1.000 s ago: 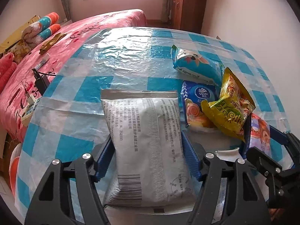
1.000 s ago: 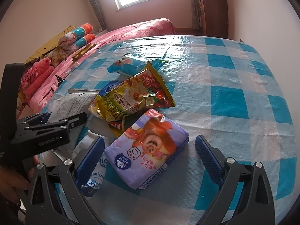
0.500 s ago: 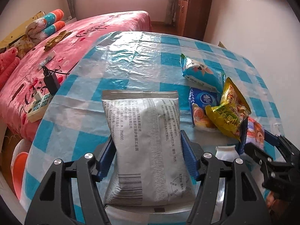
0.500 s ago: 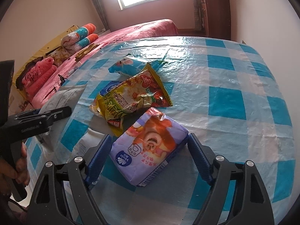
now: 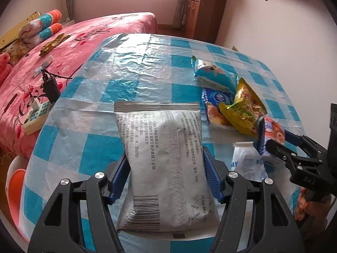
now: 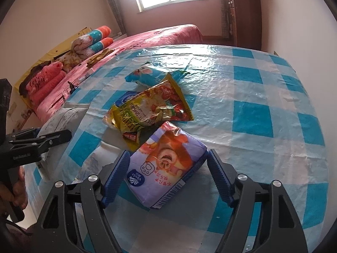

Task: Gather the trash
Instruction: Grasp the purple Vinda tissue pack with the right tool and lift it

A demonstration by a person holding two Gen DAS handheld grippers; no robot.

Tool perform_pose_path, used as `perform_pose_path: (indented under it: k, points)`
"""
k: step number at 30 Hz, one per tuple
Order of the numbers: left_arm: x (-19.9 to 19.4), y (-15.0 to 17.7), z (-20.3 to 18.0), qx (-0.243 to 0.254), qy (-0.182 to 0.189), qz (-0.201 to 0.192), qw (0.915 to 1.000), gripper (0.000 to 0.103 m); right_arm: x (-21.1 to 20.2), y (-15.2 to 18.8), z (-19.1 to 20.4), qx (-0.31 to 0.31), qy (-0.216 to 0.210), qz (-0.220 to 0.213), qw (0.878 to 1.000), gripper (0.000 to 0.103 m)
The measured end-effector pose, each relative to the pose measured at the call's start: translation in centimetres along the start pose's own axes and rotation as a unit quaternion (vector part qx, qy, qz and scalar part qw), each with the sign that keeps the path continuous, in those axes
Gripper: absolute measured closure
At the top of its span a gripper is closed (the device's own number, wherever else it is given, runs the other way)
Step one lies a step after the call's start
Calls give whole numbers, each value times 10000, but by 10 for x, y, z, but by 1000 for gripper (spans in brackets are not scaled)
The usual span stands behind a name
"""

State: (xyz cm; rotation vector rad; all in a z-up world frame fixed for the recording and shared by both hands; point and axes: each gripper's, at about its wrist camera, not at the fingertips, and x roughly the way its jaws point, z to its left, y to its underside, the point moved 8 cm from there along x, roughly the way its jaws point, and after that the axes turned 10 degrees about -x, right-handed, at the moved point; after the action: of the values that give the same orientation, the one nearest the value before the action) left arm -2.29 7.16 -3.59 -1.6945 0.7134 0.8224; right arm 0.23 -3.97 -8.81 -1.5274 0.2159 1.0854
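Note:
My left gripper is shut on a large white printed bag, its blue pads pressing both sides. My right gripper is shut on a purple tissue pack, and both show in the left wrist view at the right, the gripper and the pack. A yellow snack bag, a blue snack bag and a blue tissue pack lie together on the blue checked table. A crumpled white wrapper lies between the grippers.
A pink bed stands left of the table with rolled blankets, a power strip and a charger. A wooden cabinet stands at the back wall. An orange stool is at the table's left edge.
The right gripper closed from wide open onto the purple tissue pack. The left gripper kept its hold on the white bag and drew back slightly and rose.

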Motion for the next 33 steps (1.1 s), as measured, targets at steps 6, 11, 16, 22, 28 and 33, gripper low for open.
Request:
perform_pose_path:
  k: [6,11,16,22,28,33]
  points:
    - [-9,5,12,31,190,-102,9998,37,9,3,8,-194,61,241,9995,8]
    - [-10,8,21,13,296,-120,9995,37,13,5,9,-368,433,415,9975,7]
    - [-11,8,32,2,208,-189,9996,37,14,6,15,-519,879,481,9936,25]
    - [-16,8,51,-118,194,-298,9993,37,10,7,19,-495,1017,421,9927,37]
    - [-16,9,68,-209,114,-352,9991,37,4,11,19,-450,1295,422,9897,44]
    - [-20,7,85,-307,0,-454,9985,37,-4,9,20,-361,1420,292,9888,45]
